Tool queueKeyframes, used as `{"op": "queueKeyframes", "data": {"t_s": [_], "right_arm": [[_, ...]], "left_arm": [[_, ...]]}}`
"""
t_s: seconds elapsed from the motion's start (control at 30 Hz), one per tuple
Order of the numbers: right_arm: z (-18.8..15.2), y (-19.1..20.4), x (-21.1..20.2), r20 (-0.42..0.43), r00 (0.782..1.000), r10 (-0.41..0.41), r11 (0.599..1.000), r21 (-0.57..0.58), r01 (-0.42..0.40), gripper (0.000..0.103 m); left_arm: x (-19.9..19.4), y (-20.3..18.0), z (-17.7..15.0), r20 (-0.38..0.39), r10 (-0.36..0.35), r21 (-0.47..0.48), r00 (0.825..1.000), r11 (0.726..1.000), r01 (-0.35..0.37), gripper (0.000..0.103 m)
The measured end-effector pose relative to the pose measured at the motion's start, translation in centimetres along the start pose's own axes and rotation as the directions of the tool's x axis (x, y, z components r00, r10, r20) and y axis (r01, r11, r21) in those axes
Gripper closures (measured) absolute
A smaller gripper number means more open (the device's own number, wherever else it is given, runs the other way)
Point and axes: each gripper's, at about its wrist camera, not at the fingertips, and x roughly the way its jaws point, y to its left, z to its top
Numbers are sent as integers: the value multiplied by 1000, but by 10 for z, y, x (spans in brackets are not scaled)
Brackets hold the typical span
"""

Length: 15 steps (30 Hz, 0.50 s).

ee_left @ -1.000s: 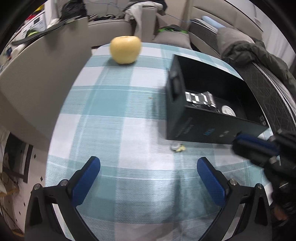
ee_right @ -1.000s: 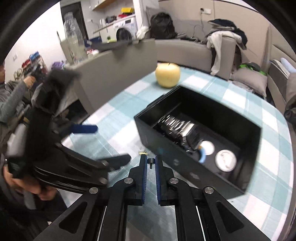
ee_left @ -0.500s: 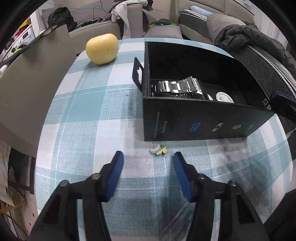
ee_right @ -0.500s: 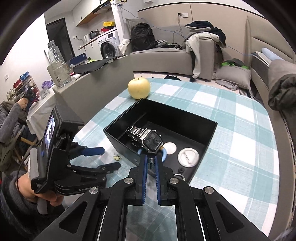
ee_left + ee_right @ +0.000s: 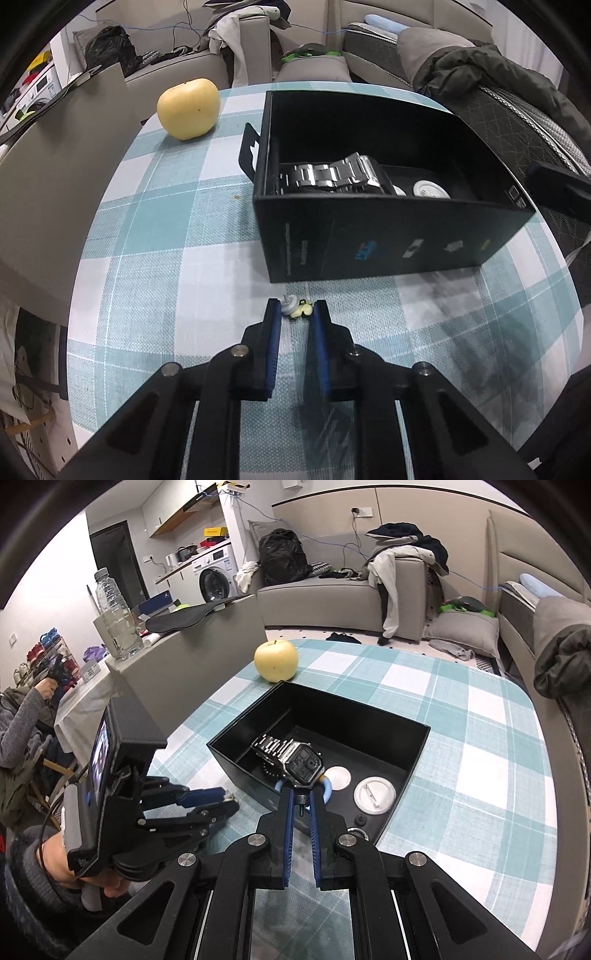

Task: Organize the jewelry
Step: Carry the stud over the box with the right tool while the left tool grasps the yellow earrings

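A small silver and yellow earring (image 5: 295, 309) lies on the checked tablecloth just in front of a black open box (image 5: 388, 236). My left gripper (image 5: 295, 312) has closed on the earring at its blue fingertips. The box holds a steel watch (image 5: 332, 175) and white round badges (image 5: 430, 189). In the right wrist view the box (image 5: 413, 760) sits ahead, with the watch (image 5: 295, 762) and badges (image 5: 373, 795) inside. My right gripper (image 5: 301, 799) is shut with nothing between its pads, hovering above the box's near edge. The left gripper (image 5: 231, 799) shows to its left.
A yellow apple (image 5: 188, 109) stands at the far side of the table, also in the right wrist view (image 5: 276, 661). A grey board (image 5: 55, 173) borders the table's left edge. A dark chair (image 5: 524, 122) with a jacket is at the right. Sofas stand behind.
My left gripper has moved forward to the earring and its jaws have closed from wide open onto it. My right gripper has risen and drawn back from the box.
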Motion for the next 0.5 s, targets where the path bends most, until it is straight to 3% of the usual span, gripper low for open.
{"op": "queueKeyframes", "data": {"t_s": [0.3,0.5], "right_arm": [[3,4,-1,23,1000,12,1000,4,-12,95],[7,5,-8,61,998,20,1000,5,-20,95]], "left_arm": [[-34,-2,-3,83,-42,14,996,999,41,91],[-65,-4,1,186,-84,30,979,996,79,91]]}}
